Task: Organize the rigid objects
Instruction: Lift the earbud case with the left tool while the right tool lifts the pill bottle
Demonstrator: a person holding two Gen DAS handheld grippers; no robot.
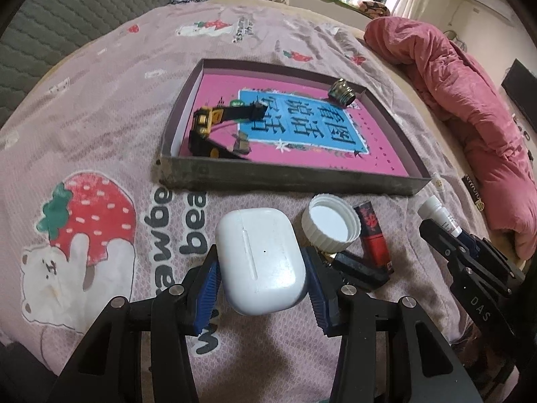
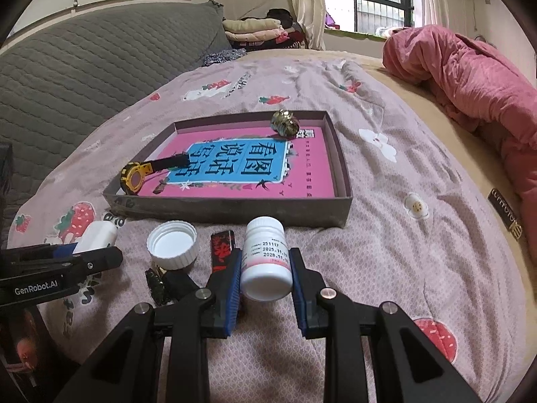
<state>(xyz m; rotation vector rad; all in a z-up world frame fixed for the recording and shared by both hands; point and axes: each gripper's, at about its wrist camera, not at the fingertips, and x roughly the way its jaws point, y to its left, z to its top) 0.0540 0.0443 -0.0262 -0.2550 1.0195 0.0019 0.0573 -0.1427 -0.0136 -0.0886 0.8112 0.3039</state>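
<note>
My left gripper [image 1: 261, 268] is shut on a white earbud case [image 1: 260, 260], its blue pads pressing both sides. My right gripper [image 2: 265, 268] is shut on a small white pill bottle [image 2: 266, 260] with a pink label. Ahead on the bed lies a shallow brown box [image 1: 288, 179] lined with a pink and blue book cover. Inside it are a yellow and black watch [image 2: 134, 176] and a small metallic cap [image 2: 285, 122]. A white screw lid [image 1: 330, 223], a red lipstick box [image 1: 372, 231] and a black clip [image 1: 360, 268] lie before the box.
The pink strawberry-print sheet [image 2: 419, 252] covers the bed. A bunched red quilt [image 2: 470, 84] lies at the right. A grey quilted headboard [image 2: 84, 77] stands at the left, with folded blankets [image 2: 255, 30] behind. My right gripper's side shows in the left wrist view at the right edge.
</note>
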